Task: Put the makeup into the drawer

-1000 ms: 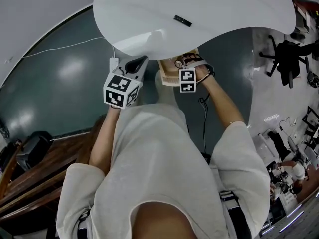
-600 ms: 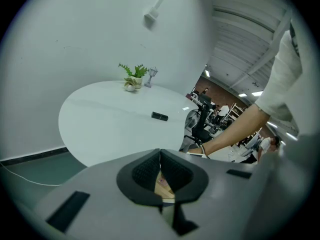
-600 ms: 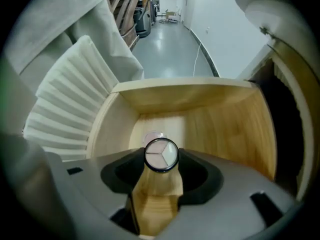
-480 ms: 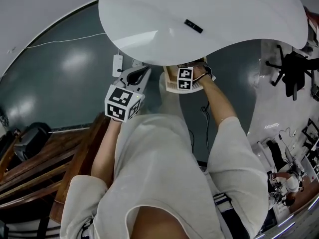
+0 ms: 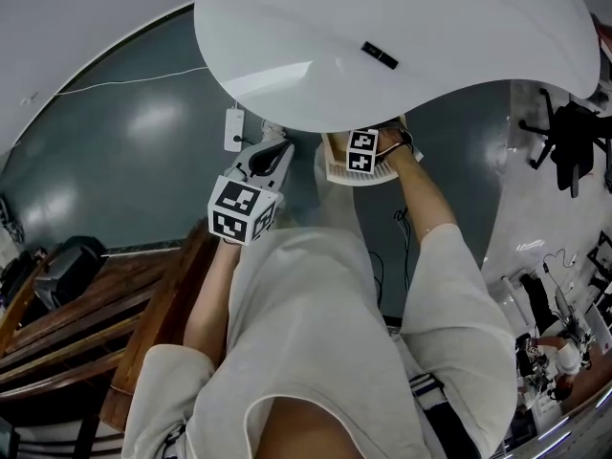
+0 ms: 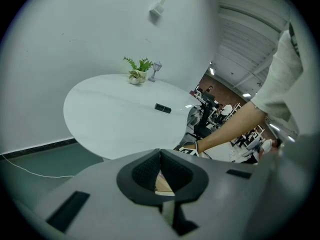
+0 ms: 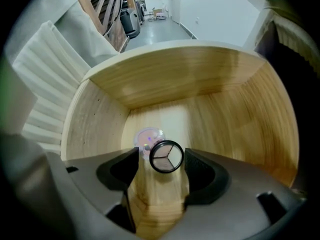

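We point the right hand-held gripper (image 7: pixel 162 159) straight down into the drawer (image 7: pixel 200 79). Its jaws have just been opening and stand spread either side of the round compact (image 7: pixel 166 157) inside the drawer. The left hand-held gripper (image 6: pixel 160 159) is pressed together.

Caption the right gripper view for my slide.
Right claw, jaws just opened, with a round makeup compact between them inside the wooden drawer.

Left tongs (image 6: pixel 160 152) together, right tongs (image 7: pixel 161 158) parting
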A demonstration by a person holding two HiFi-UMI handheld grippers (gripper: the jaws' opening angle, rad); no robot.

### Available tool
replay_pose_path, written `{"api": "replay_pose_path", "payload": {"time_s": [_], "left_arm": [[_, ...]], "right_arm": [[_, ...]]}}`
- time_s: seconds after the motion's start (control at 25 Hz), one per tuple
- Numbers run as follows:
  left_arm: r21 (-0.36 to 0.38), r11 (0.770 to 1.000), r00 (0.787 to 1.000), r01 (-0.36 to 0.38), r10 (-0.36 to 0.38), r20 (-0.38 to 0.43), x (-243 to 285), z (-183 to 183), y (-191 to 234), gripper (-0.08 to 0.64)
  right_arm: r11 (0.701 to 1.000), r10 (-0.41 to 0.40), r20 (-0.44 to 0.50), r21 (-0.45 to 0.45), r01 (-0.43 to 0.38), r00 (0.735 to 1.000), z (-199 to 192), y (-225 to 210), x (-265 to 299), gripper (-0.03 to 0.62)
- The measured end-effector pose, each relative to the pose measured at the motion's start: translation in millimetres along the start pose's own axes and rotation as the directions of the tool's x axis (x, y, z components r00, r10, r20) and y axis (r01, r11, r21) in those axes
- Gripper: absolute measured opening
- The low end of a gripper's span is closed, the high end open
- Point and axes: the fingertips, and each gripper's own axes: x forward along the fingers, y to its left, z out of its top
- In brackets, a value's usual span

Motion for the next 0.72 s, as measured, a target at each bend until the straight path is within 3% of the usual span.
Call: {"api": "replay_pose_path", "payload": {"time_s": [0.16, 0.72], "left_arm": [[0.010, 1.000, 1.000, 0.002, -0.002, 0.006, -1.3, 4.1, -2.0, 0.011], [0.063, 0.998, 0.999, 0.028, -0.031, 0.043, -7.6, 23.9, -13.2, 0.011]], "right_arm": [[0.999, -0.038, 0.031, -0.031, 0.039, 0.999, 6.1, -2.1, -11.7, 0.285], [0.977, -0.147, 0.124, -0.136, 0.164, 0.981, 25.3, 7.6, -79.1, 0.200]]}}
